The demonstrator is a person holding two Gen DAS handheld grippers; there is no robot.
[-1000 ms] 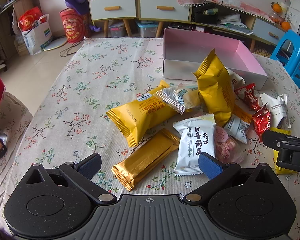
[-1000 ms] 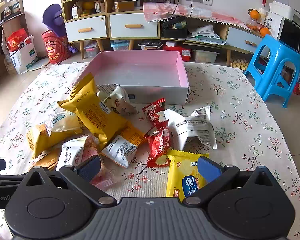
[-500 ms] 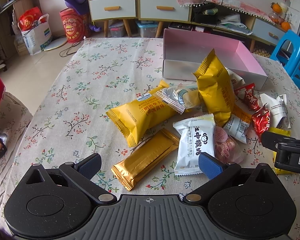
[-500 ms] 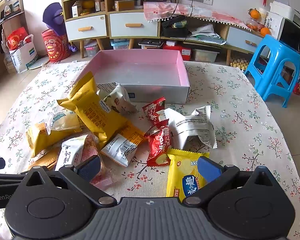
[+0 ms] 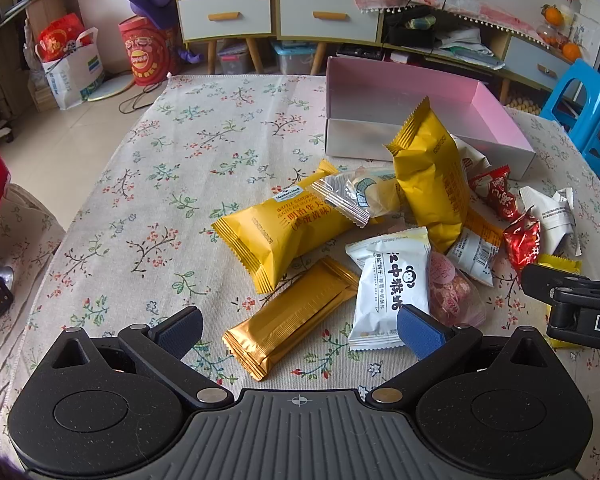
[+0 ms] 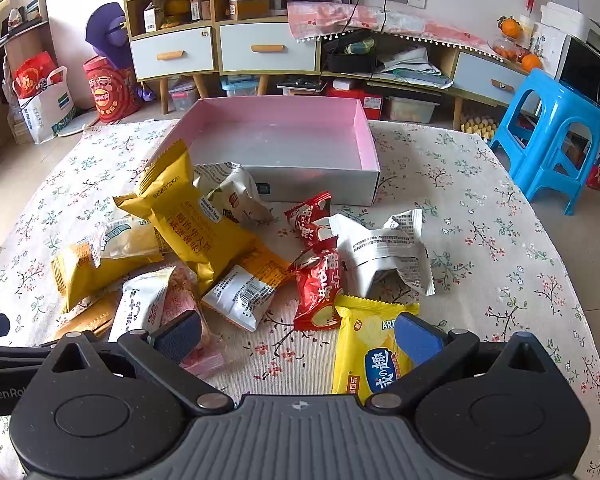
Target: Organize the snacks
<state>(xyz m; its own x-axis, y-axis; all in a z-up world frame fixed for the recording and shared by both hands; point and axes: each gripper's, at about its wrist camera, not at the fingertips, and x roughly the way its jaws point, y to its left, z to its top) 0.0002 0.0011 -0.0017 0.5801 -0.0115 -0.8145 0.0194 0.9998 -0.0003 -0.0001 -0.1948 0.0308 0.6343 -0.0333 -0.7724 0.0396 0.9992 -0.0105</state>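
Note:
A heap of snack packets lies on the floral tablecloth in front of an empty pink-lined box (image 5: 412, 96) (image 6: 276, 148). My left gripper (image 5: 300, 330) is open, low over the table, with a gold bar packet (image 5: 292, 316) and a white monkey-print packet (image 5: 392, 284) between and just beyond its fingers. My right gripper (image 6: 298, 338) is also open, above a yellow chip packet (image 6: 364, 352) and near a red packet (image 6: 320, 284). Two large yellow packets (image 5: 284, 228) (image 6: 192, 220), a white crumpled packet (image 6: 384, 248) and a pink candy bag (image 5: 452, 292) lie in the heap.
The table's right edge (image 6: 580, 280) has a blue plastic stool (image 6: 556, 132) beside it. Cabinets with drawers (image 6: 228, 48) stand behind the table. The left half of the cloth (image 5: 148, 184) carries no packets. The right gripper's body (image 5: 572, 300) shows at the left wrist view's right edge.
Both grippers have barely shifted; the right one crept slightly nearer in the left wrist view. No packet has moved, and both stay open.

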